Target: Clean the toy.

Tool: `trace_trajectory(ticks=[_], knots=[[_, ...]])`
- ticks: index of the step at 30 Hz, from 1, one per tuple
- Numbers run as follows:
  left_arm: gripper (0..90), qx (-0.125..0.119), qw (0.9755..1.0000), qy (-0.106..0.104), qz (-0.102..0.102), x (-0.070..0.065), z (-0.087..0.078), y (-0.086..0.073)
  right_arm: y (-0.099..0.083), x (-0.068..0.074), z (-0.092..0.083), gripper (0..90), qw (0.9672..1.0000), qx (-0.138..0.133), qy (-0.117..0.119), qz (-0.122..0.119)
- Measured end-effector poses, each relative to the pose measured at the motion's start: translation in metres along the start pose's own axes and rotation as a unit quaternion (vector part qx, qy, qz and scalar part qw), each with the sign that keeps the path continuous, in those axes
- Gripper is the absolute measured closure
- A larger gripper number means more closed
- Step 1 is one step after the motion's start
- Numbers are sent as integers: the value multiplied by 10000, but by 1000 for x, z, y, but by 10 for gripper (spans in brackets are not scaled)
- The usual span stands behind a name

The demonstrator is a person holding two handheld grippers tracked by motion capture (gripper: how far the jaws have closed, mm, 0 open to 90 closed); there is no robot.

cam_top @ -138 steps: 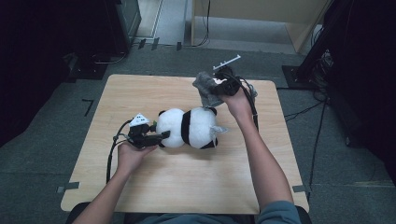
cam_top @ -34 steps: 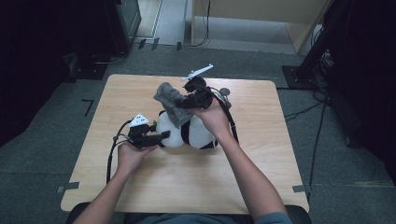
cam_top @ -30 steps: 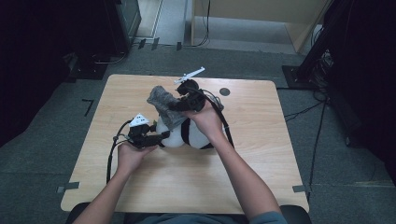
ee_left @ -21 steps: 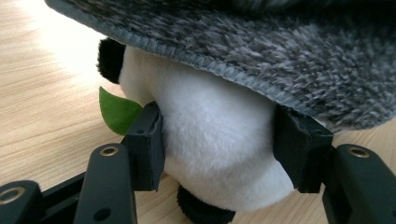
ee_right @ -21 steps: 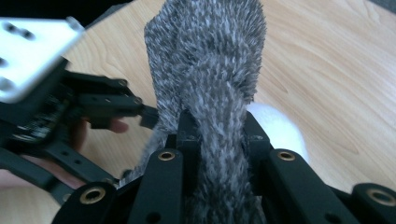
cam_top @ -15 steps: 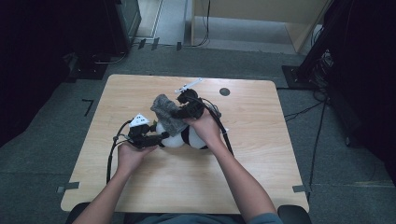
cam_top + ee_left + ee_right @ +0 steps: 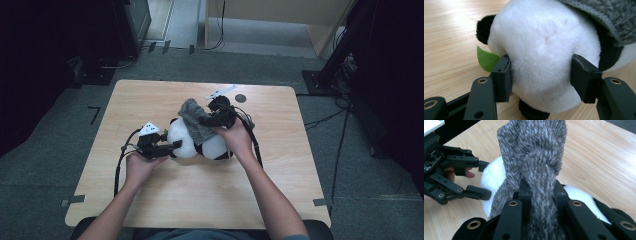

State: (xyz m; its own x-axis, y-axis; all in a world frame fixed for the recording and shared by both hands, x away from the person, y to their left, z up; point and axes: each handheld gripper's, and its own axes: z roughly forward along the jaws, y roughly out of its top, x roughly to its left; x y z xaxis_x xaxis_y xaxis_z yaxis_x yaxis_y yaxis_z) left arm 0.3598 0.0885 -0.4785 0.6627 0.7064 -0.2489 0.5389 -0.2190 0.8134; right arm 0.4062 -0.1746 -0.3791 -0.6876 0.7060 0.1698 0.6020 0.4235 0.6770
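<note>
Panda toy [image 7: 197, 142] lies on its side mid table [image 7: 165, 200], head toward 9 o'clock in the high view. My left gripper [image 7: 170, 148] sits at the head's 9 o'clock and points toward 3; my right gripper [image 7: 204, 120] is above the toy's middle, at its 12 o'clock, pointing toward 9. Grey knit cloth [image 7: 196, 120] hangs from the right gripper and drapes onto the toy between head and body.

Left forearm comes up from 6 o'clock, left hand [image 7: 140, 167] low on the table behind the gripper. Right forearm angles up from 5 o'clock, right hand [image 7: 236, 139] over the toy's body.

Left gripper [image 7: 541, 75]: jaws about half open, both pads pressed into the white head, green leaf [image 7: 487, 58] just beside one jaw. Right gripper [image 7: 540, 188]: jaws nearly closed, pinching a bunched fold of the cloth [image 7: 534, 152].
</note>
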Motion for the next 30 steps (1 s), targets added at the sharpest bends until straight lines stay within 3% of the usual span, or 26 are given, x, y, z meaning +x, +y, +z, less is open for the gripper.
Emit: trace_trajectory(ticks=[12,19,30], knots=[[404,-20,10000,-19,-14,0,0,0,-18,-19,-34,753,9994,-249,-193,135],[405,-24,10000,-27,-7,0,0,-1,-32,-33,-50,752,9985,-317,-280,344],[405,-25,10000,-24,-15,0,0,-1,-43,-47,-63,755,9973,-318,-433,495]])
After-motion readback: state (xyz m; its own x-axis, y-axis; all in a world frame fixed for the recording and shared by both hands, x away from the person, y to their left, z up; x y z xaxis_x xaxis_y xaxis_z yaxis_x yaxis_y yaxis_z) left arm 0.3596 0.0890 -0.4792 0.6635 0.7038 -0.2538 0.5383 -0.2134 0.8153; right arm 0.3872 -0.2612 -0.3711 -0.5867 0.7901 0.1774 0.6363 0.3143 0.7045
